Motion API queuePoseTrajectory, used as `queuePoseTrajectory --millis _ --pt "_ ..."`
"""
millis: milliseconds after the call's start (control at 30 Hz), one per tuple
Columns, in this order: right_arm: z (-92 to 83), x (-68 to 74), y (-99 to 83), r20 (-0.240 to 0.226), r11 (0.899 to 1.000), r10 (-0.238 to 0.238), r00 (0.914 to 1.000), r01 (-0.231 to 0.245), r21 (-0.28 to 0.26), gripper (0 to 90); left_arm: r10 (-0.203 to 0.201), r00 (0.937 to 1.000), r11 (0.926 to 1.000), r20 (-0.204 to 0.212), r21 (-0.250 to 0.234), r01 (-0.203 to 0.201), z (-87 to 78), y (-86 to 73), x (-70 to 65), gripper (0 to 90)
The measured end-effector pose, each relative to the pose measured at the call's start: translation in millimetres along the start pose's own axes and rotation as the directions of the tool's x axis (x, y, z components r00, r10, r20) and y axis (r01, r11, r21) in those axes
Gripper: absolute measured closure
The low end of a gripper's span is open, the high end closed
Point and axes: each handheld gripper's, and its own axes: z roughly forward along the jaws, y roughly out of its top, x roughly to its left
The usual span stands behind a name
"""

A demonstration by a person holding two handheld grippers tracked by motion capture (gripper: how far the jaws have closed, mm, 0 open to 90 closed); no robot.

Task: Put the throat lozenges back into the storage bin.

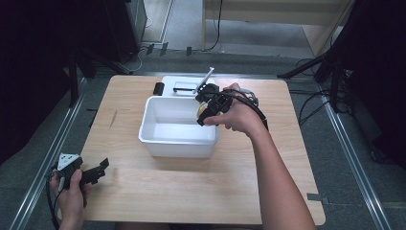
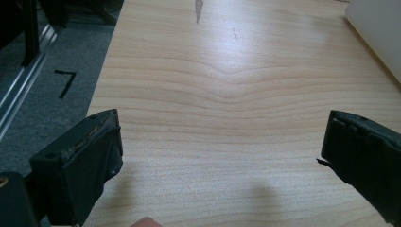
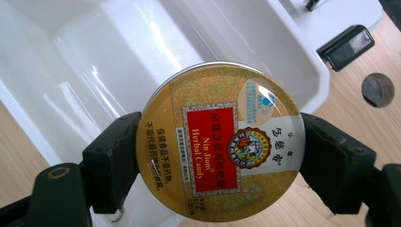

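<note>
The right tongs (image 3: 220, 156) are closed on a round gold metal candy tin (image 3: 221, 142) w/ a red label; the two black jaws press its rim from opposite sides, lid facing the camera. The tin hangs over the near right corner of the white rectangular plastic tub (image 1: 178, 128), above the rim, not yet inside. The left tongs (image 2: 222, 151) are wide open and hold nothing; they rest low at the front left edge of the light wooden surface (image 2: 227, 85), well apart from the tub.

Progress, as I judge it: the pick-up is done, the tin is lifted and brought to the tub. Left to do: lower it in and let go.

The right gripper view gives the label text and the grip on the rim, which the high view shows too small. The high view gives the whole layout, incl. a white flat tray (image 1: 182, 82) behind the tub and a small black block (image 1: 158, 88) beside it.
</note>
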Motion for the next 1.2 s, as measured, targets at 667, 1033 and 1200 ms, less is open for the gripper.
queuePoseTrajectory --millis 667,1033,1200 --pt "31.1 8.4 4.1 -0.006 0.995 -0.089 0.9961 0.089 0.048 20.7 -0.004 0.9999 1.0000 0.010 -0.007 0.004 0.5 0.2 -0.6 0.0" --pt "49.1 11.7 3.6 -0.023 0.991 -0.107 0.9940 0.108 0.078 20.8 -0.005 0.9999 1.0000 0.012 -0.005 0.005 0.3 0.2 -0.1 0.0" --pt "57.2 12.2 1.9 -0.028 0.989 -0.115 0.9930 0.117 0.093 20.8 -0.008 0.9999 1.0000 0.012 -0.005 0.008 0.4 0.1 -0.2 0.0"
